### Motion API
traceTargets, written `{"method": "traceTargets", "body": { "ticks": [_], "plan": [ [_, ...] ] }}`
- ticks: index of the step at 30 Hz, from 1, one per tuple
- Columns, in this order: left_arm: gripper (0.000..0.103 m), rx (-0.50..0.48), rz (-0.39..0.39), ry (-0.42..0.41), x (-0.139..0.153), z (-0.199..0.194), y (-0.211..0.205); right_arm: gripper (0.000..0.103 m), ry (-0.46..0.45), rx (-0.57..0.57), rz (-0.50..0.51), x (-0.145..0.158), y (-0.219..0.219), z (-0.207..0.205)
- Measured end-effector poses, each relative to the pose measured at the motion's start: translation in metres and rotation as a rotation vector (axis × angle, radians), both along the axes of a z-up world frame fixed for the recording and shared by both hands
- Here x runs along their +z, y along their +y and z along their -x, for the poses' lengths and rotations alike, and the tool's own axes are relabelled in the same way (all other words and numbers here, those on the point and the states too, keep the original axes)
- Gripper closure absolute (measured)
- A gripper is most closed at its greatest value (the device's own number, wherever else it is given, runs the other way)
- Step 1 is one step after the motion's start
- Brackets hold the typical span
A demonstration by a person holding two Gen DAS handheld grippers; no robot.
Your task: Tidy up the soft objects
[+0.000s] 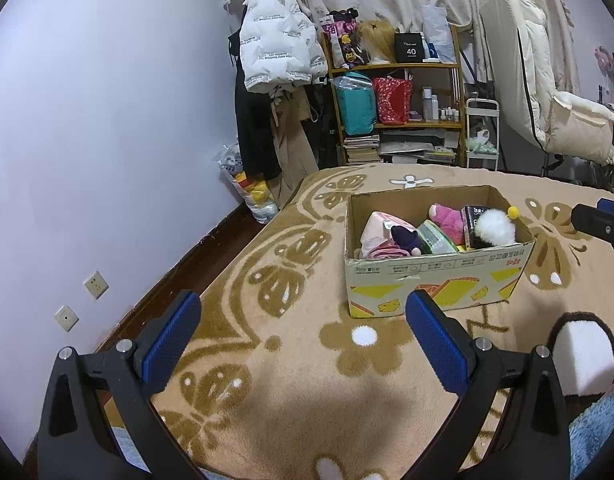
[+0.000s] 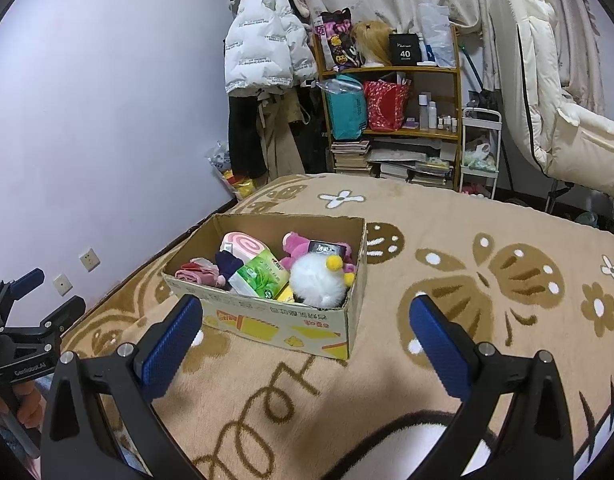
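Observation:
An open cardboard box (image 1: 439, 276) (image 2: 275, 320) stands on a beige butterfly-patterned blanket (image 1: 291, 360) (image 2: 447, 360). Inside lie a white fluffy plush with yellow pom-poms (image 1: 495, 229) (image 2: 317, 282), a pink plush (image 1: 449, 218) (image 2: 297, 246), a green tissue pack (image 1: 437, 238) (image 2: 261, 276), a pink swirl cushion (image 2: 245, 245), a dark purple toy (image 1: 405, 238) (image 2: 227, 262) and a black packet (image 2: 327, 249). My left gripper (image 1: 303, 316) hovers open in front of the box, nothing between its fingers. My right gripper (image 2: 305, 320) is open too, just short of the box's near wall.
A wooden shelf (image 1: 399, 92) (image 2: 391, 100) with bags, bottles and books stands beyond the bed. Coats hang on a rack (image 1: 275, 40) (image 2: 263, 48). A white padded chair (image 1: 555, 92) (image 2: 555, 100) is at the right. The lilac wall (image 1: 107, 120) runs along the left.

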State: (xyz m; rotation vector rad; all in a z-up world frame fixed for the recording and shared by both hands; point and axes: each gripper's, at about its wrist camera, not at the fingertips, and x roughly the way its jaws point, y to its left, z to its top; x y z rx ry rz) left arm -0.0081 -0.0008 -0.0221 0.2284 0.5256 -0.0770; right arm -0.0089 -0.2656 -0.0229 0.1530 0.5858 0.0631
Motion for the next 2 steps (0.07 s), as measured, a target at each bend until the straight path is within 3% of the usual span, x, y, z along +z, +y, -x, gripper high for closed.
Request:
{"method": "traceTargets", "body": {
  "ticks": [2],
  "plan": [
    [0.002, 0.000, -0.001, 0.000, 0.0001, -0.0003, 0.0003, 0.000, 0.001, 0.000, -0.001, -0.0008, -0.0004, -0.0004]
  ]
}}
